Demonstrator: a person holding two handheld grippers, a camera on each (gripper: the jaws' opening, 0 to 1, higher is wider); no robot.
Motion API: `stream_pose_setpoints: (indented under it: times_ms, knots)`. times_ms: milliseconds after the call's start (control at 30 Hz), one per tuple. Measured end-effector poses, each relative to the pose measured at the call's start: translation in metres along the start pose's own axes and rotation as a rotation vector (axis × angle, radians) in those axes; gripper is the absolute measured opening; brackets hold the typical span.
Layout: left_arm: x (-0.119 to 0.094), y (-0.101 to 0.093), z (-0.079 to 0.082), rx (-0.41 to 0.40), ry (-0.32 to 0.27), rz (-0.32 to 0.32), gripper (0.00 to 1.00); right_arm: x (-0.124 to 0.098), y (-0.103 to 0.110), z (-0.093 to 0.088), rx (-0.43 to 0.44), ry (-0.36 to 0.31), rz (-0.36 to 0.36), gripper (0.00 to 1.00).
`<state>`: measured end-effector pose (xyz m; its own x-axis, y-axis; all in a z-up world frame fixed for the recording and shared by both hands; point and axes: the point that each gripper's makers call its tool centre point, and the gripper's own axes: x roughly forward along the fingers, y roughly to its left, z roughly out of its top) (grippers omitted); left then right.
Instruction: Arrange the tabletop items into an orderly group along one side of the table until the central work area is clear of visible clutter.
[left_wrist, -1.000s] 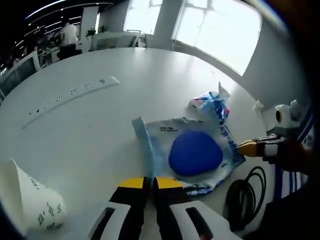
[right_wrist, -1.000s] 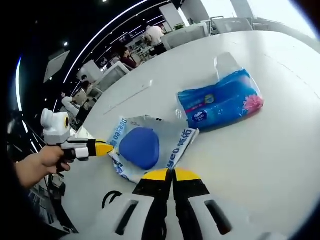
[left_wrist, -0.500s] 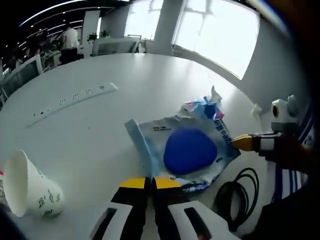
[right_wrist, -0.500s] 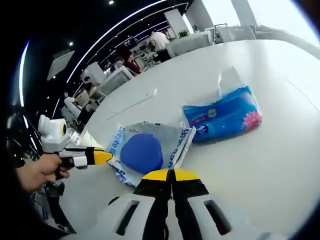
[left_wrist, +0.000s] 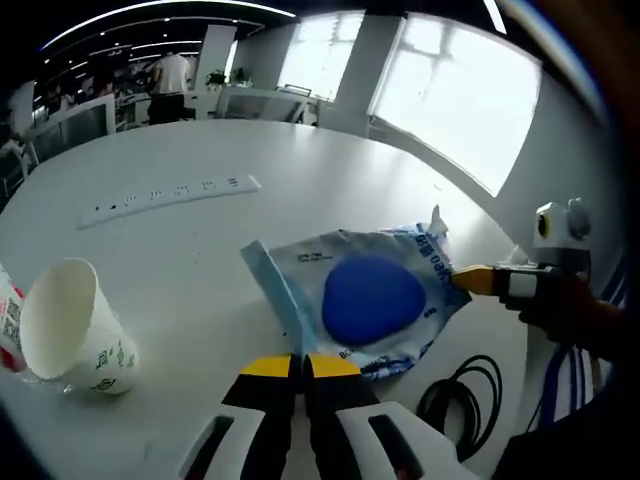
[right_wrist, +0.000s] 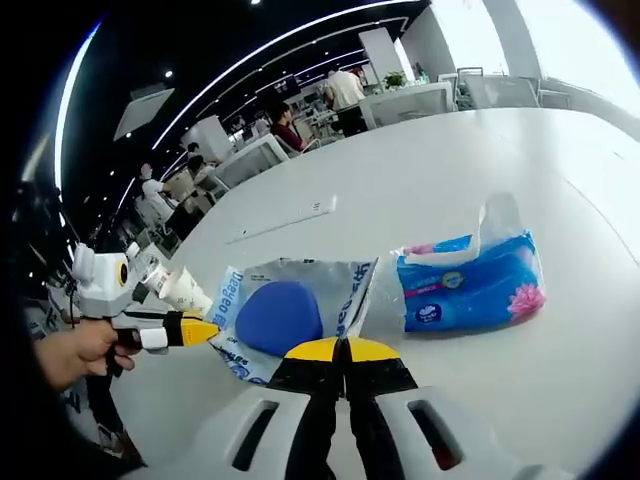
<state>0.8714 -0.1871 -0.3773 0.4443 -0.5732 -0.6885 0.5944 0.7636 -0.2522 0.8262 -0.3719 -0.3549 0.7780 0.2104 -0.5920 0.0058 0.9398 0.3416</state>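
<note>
Plastic bag: a clear printed plastic bag (left_wrist: 375, 300) with a blue rounded object (left_wrist: 373, 297) inside lies flat on the white table (left_wrist: 190, 240), just ahead of both grippers; what the blue object is cannot be made out.
Left gripper: the left gripper (left_wrist: 300, 364) has its yellow tips together at the bag's near blue edge; whether they pinch that edge is hidden.
Right gripper: the right gripper (right_wrist: 343, 349) has its tips together at the opposite edge of the bag; a grip on it cannot be confirmed.
Tissue pack: a blue tissue pack (right_wrist: 470, 285) lies just right of the right gripper's tips, one tissue sticking up; from the left gripper view it is mostly hidden behind the bag.
Paper cup: a paper cup (left_wrist: 72, 328) lies tipped on its side, left of the left gripper, mouth toward the camera.
Red-printed item: cut off at the frame edge beside the cup, not identifiable.
Cable: a black coiled cable (left_wrist: 462, 392) lies right of the left gripper, partly cut off.
Power strip: a white power strip (left_wrist: 170, 198) lies well beyond the cup.
</note>
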Motion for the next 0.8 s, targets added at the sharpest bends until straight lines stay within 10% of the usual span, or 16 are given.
stream_pose_setpoints:
  times_ms: [800]
  knots:
    - [-0.008, 0.04, -0.005, -0.098, -0.014, 0.097, 0.01, 0.043, 0.028, 0.012, -0.14, 0.055, 0.074, 0.0]
